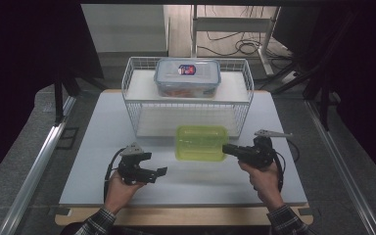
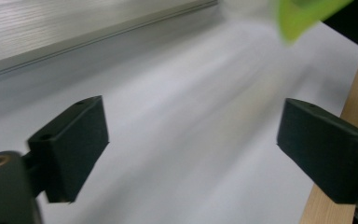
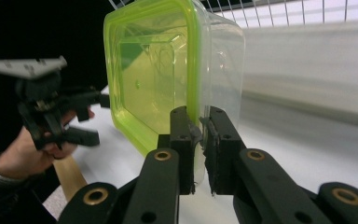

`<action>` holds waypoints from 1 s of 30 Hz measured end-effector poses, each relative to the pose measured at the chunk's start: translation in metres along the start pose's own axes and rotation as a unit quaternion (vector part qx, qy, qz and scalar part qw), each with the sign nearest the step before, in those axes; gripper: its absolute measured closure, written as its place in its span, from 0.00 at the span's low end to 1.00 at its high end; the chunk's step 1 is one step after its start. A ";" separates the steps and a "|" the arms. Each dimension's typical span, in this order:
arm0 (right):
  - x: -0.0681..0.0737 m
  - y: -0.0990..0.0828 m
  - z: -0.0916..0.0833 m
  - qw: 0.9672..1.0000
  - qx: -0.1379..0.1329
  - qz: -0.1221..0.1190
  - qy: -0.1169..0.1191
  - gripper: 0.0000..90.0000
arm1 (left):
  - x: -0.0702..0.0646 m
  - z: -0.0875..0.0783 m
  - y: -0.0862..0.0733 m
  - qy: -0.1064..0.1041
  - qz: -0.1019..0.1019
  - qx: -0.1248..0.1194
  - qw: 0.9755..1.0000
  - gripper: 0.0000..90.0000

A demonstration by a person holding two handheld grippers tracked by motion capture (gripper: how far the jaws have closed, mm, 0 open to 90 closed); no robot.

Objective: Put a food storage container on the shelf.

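A clear plastic container with a lime-green lid (image 1: 200, 143) is at the middle of the white table, just in front of the wire rack. My right gripper (image 1: 226, 150) is shut on its right rim; in the right gripper view the pads (image 3: 182, 135) pinch the rim of the container (image 3: 154, 74), which stands on edge there. My left gripper (image 1: 155, 164) is to the container's left, apart from it, jaws wide open with nothing between them (image 2: 191, 144). A corner of the green lid (image 2: 303, 16) shows far off. The left gripper (image 3: 95, 117) also appears beyond the container.
A white wire rack (image 1: 191, 115) stands at the back middle of the table (image 1: 103, 122). On its upper shelf sits a clear box with a blue-rimmed lid (image 1: 187, 77). A wooden strip (image 1: 186, 215) runs along the near edge. Cables (image 1: 245, 46) lie on the floor behind.
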State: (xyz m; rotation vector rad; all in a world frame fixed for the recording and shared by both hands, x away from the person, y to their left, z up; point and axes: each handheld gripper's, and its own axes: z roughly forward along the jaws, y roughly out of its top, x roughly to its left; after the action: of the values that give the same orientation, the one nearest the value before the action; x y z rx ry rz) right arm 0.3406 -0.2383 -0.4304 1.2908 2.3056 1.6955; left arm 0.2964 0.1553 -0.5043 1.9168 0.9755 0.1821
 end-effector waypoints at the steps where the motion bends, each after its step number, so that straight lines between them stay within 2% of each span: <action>1: 0.001 0.004 -0.002 1.000 -0.003 -0.001 0.003 0.92 | -0.001 -0.001 -0.002 0.004 0.004 0.002 1.000 0.06; 4: 0.005 0.018 -0.007 1.000 -0.007 0.004 0.011 0.92 | -0.004 -0.002 -0.008 0.020 0.021 0.014 0.999 0.05; 7: 0.010 0.031 -0.012 1.000 -0.011 -0.002 0.013 0.92 | -0.005 -0.004 -0.014 0.033 0.036 0.022 0.999 0.04; 14: 0.025 0.061 -0.018 1.000 -0.015 -0.009 0.017 0.92 | -0.004 -0.008 -0.024 0.055 0.042 0.017 0.997 0.01; 20: 0.035 0.087 -0.023 0.999 -0.027 -0.013 0.027 0.92 | -0.002 -0.009 -0.026 0.061 0.035 0.011 0.997 0.01; 24: 0.041 0.106 -0.025 0.999 -0.033 -0.018 0.024 0.92 | -0.002 -0.007 -0.027 0.063 0.045 0.020 0.997 0.01; 30: 0.047 0.133 -0.023 0.998 -0.047 -0.020 0.022 0.92 | -0.003 -0.007 -0.027 0.061 0.046 0.017 0.997 0.01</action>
State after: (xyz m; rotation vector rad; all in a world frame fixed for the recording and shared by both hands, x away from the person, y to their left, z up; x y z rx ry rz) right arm 0.3790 -0.2176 -0.2943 1.1930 2.2278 1.8147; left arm 0.2763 0.1644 -0.5212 2.0014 0.9769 0.3406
